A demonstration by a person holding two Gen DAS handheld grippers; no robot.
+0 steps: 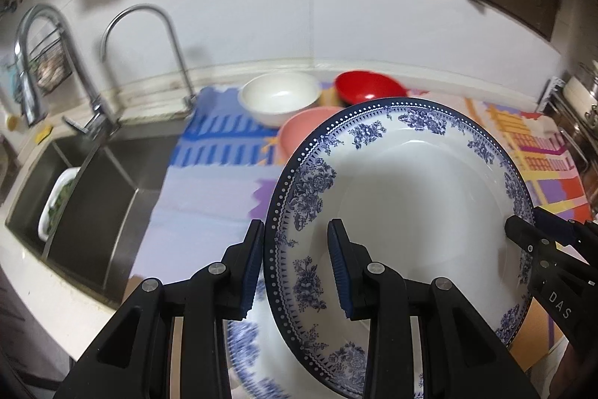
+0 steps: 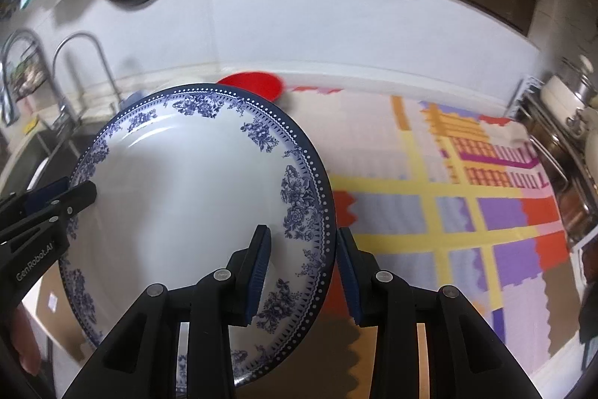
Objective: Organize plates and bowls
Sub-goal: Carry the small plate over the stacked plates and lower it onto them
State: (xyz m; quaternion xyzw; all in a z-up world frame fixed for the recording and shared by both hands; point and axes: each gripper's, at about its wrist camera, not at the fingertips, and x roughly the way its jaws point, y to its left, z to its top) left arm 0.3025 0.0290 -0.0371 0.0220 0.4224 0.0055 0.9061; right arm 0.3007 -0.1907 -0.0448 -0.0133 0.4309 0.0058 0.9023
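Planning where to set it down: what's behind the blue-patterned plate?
Behind the plate: a pink bowl, mostly covered, then a white bowl and red bowl.

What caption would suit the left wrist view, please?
Both grippers clamp a blue-and-white plate above the patterned counter mat.

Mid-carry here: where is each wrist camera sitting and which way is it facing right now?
Left wrist: on the left gripper, angled down at the counter; its fingers clamp the blue-and-white floral plate's left rim; the right gripper enters from the right.
Right wrist: on the right gripper, angled down over the colourful patterned mat; it clamps the plate's right rim; the left gripper enters from the left.
Shared: plate, red bowl, both grippers.
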